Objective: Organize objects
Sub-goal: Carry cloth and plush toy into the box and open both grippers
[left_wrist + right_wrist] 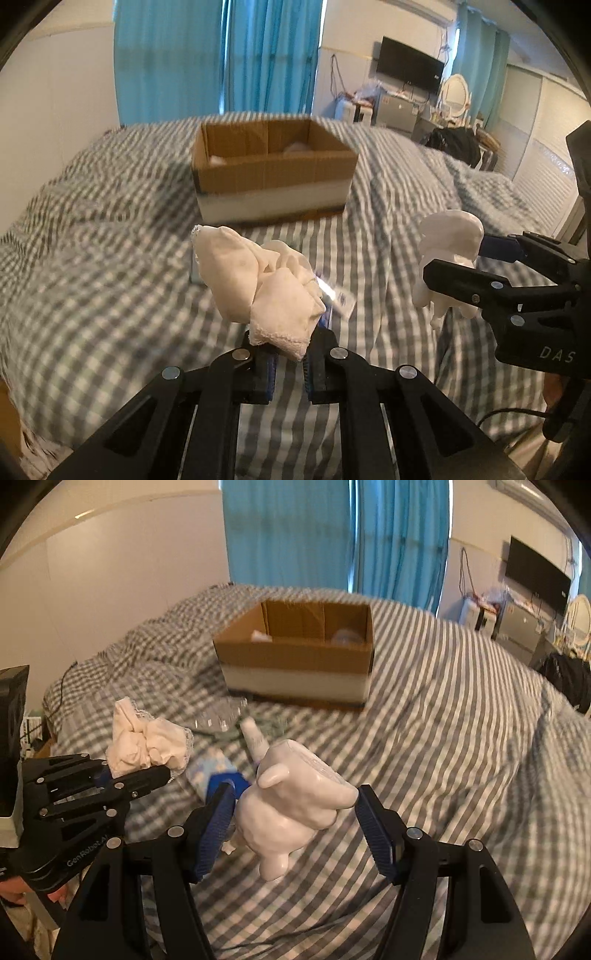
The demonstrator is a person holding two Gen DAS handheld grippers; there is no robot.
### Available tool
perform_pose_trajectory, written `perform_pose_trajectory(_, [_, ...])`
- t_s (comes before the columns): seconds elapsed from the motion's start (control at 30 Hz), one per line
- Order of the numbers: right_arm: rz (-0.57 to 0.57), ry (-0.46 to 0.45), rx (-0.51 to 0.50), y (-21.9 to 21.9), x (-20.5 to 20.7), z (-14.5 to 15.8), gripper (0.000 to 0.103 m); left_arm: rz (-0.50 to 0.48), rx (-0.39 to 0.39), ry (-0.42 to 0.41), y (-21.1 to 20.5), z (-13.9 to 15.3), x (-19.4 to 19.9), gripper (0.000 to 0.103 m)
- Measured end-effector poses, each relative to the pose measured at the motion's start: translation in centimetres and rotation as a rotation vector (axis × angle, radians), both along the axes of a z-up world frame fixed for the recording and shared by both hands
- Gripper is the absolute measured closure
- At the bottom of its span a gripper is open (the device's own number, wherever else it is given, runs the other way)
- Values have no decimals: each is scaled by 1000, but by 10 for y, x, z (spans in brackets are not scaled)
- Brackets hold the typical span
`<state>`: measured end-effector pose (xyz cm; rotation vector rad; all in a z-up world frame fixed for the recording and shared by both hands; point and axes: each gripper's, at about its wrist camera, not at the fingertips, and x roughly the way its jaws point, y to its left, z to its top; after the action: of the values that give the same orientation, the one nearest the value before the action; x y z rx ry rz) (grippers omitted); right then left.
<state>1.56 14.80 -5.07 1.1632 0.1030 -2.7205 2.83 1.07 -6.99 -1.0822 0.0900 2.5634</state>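
My left gripper (288,350) is shut on a crumpled cream cloth with lace trim (258,284), held above the bed; they also show in the right wrist view, gripper (166,773) and cloth (147,747). My right gripper (295,812) is shut on a white animal-shaped figurine (291,808), also seen in the left wrist view (447,258). An open cardboard box (273,170) stands ahead on the bed, in the right wrist view (299,657) too, with pale items inside.
The bed has a grey checked cover (443,738). On it near the grippers lie a white tube (255,740), a blue-white packet (214,771) and a clear plastic tray (221,716). Blue curtains (221,55) and a desk with a TV (410,70) lie beyond.
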Motion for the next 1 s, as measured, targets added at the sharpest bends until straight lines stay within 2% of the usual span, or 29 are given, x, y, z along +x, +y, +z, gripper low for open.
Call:
perform_pose_trajectory(0.23, [26, 110, 14, -2, -30, 54, 36, 5, 17, 87, 3, 45, -37, 92])
perform_pose_trajectory(0.37, [35, 171, 17, -2, -61, 83, 36, 16, 30, 121, 6, 67, -74, 92])
perform_pose_trajectory(0.57, [61, 231, 19, -6, -111, 111, 36, 19, 60, 142, 7, 89, -139, 92])
perform_pose_trajectory(0.8, [72, 249, -22, -4, -188, 116, 36, 49, 65, 157, 7, 91, -213, 92])
perform_pose_trajectory(1.0, [71, 239, -46, 1, -246, 99, 36, 54, 37, 139, 17, 69, -263, 92])
